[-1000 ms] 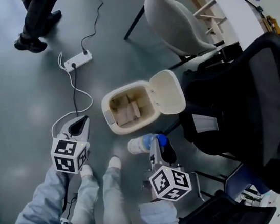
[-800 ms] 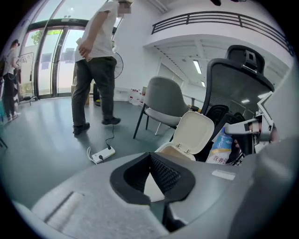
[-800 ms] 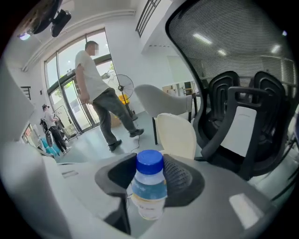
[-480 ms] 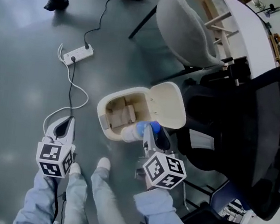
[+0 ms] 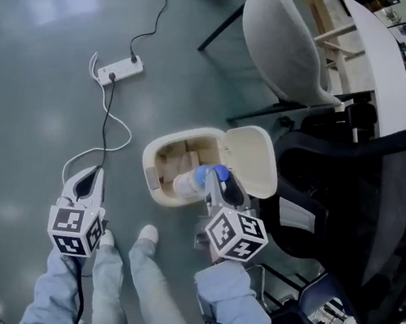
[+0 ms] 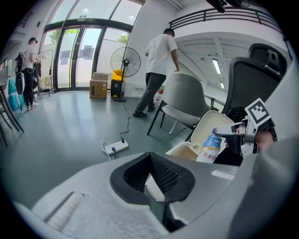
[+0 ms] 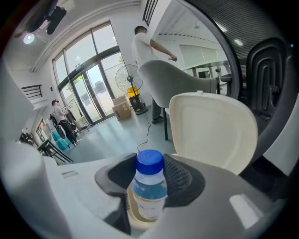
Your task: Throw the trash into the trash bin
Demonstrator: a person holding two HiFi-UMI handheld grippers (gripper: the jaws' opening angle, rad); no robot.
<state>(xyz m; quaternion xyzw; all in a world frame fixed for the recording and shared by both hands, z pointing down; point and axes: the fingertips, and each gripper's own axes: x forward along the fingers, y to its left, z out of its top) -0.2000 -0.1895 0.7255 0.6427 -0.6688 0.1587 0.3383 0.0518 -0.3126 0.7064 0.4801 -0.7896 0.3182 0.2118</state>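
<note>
The cream trash bin (image 5: 150, 162) stands on the floor with its lid (image 5: 252, 161) tipped open and paper trash inside. My right gripper (image 5: 211, 183) is shut on a clear plastic bottle (image 5: 188, 184) with a blue cap, held over the bin's near right rim. In the right gripper view the bottle (image 7: 148, 189) stands between the pads, with the lid (image 7: 212, 130) just behind. My left gripper (image 5: 91, 176) hangs shut and empty, left of the bin over the floor. The left gripper view shows its closed tips (image 6: 150, 157), the bottle (image 6: 209, 147) and the bin (image 6: 184, 150).
A white power strip (image 5: 118, 71) and its cable (image 5: 105, 136) lie on the floor beyond my left gripper. A grey chair (image 5: 286, 49) stands behind the bin and a black office chair (image 5: 360, 217) to its right. A person (image 6: 159, 70) walks near a fan (image 6: 125, 63).
My right gripper has carried the bottle from the floor side in front of the bin to over its opening. The left gripper has drifted slightly down and left.
</note>
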